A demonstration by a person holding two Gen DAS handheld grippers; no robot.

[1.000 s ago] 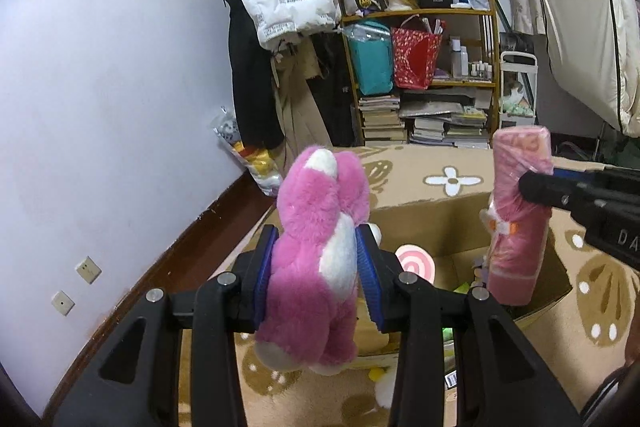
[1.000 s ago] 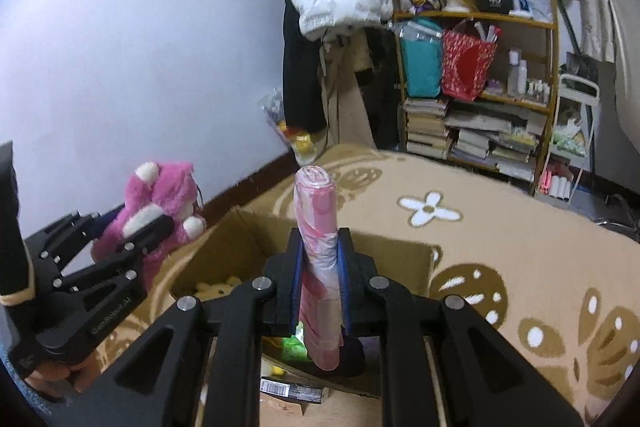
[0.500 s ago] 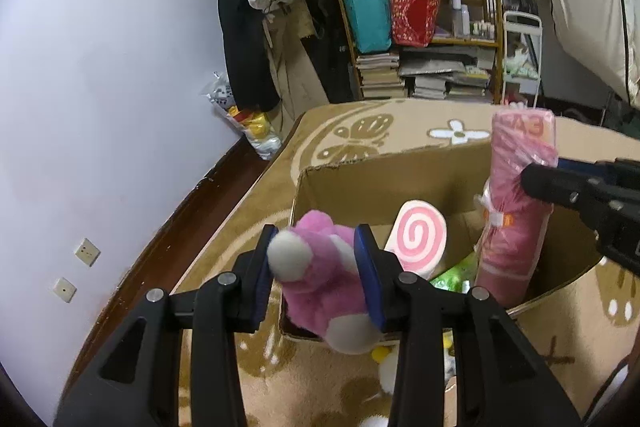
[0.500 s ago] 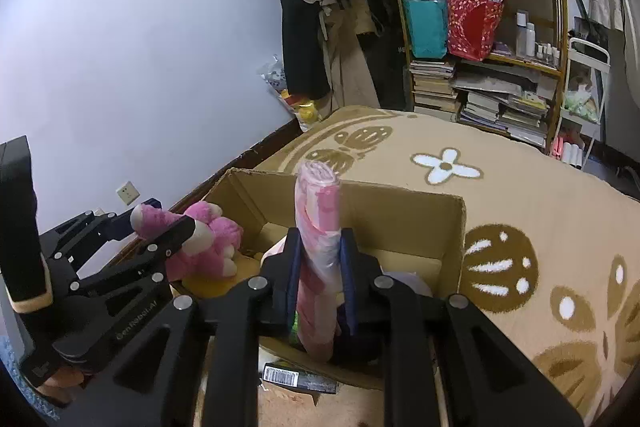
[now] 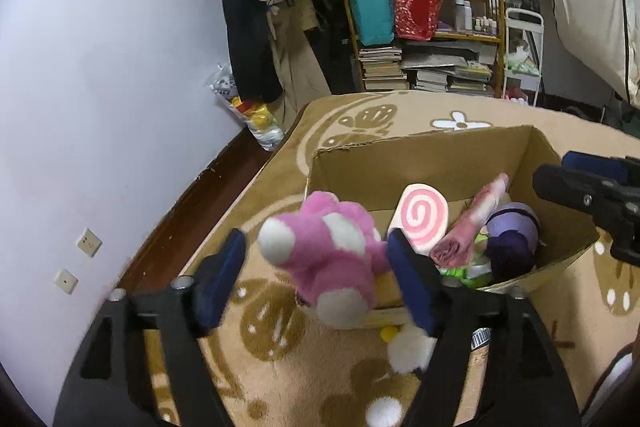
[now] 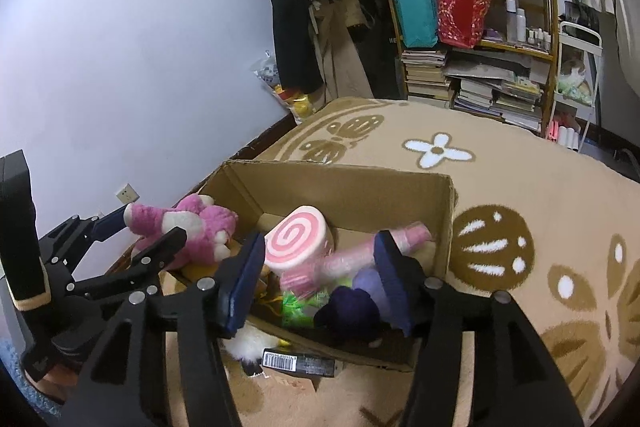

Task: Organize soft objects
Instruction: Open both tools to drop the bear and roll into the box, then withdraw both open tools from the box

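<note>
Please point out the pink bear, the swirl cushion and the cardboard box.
pink bear (image 5: 332, 259), left wrist view, on its body.
swirl cushion (image 6: 296, 241), right wrist view, on the spiral face.
cardboard box (image 6: 340, 187), right wrist view, on the far inner wall.

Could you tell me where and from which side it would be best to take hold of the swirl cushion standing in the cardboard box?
Probably from above, across the swirl cushion: it stands on edge, its top above the other toys, leaning toward the cardboard box back wall. Set one jaw on the spiral face and one on the hidden back. The pink roll crowds its lower right side.
</note>
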